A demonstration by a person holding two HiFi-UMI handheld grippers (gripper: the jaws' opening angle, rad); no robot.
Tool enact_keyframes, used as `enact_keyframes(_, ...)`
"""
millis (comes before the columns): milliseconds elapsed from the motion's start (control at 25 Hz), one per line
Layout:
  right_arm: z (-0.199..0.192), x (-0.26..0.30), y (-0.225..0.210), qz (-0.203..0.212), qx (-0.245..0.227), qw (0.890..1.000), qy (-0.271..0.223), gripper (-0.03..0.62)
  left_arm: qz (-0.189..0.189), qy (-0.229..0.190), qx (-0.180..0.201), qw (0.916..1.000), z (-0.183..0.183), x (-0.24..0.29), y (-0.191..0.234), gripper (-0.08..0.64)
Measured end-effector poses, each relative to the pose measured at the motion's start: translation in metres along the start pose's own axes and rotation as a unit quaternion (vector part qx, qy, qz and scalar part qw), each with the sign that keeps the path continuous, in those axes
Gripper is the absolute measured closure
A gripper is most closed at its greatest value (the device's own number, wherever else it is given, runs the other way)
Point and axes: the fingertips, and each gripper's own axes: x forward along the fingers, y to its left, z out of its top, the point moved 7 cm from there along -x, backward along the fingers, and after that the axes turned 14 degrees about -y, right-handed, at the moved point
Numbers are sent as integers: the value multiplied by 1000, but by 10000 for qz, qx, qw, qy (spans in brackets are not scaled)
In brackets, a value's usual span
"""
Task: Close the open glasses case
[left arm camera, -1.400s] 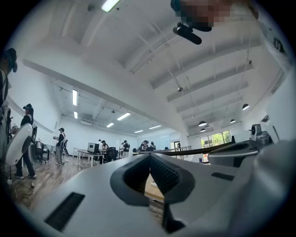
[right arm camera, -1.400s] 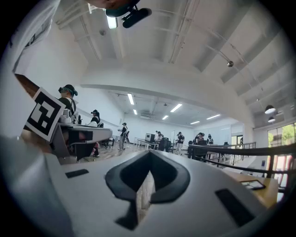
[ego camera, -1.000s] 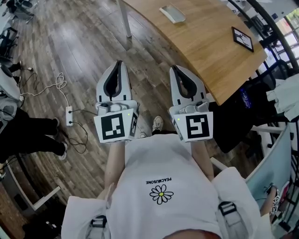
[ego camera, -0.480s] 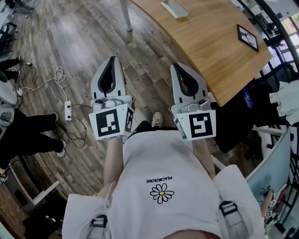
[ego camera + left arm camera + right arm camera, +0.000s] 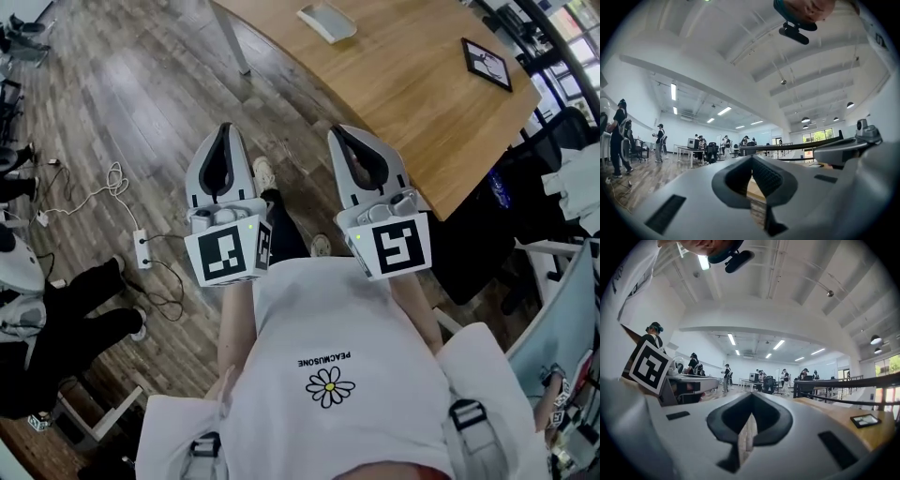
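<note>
Largest in our downward view is the wooden floor, which spreads out to the left of the surface and in front of it. The surface is a long, pale wooden top that runs off towards the upper right. Well to the left of the surface, a person in black is at the edge of the head view. We hold both tools level and side by side, short of the surface's near edge. The left tool is farther from that edge and the right tool is just beside it in the head view. Each one's own view shows its jaws closed tip to tip with nothing between them (only floor and surface show through the gap below the pads). The glasses case lies at the far end of the surface, pale and flat and well apart from both tools. From here we cannot tell whether its lid is up or down. A black-framed panel lies towards the surface's right edge. A white power strip lies on the floor, well left of the surface.
</note>
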Motion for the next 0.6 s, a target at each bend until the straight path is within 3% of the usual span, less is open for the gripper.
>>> enact_keyframes(200, -13, 33, -14, -45, -303, 9994, 134, 586, -230, 56, -186, 9995, -27, 51, 14, 543)
enact_keyframes(400, -39, 66, -42, -496, -254, 9955, 761, 586, -523, 92, -210, 9984, -51, 114, 25, 543)
enact_keyframes(600, -63, 128, -44, -548, -452, 9934, 897, 586, -765, 100, -515, 9957, -82, 168, 62, 543)
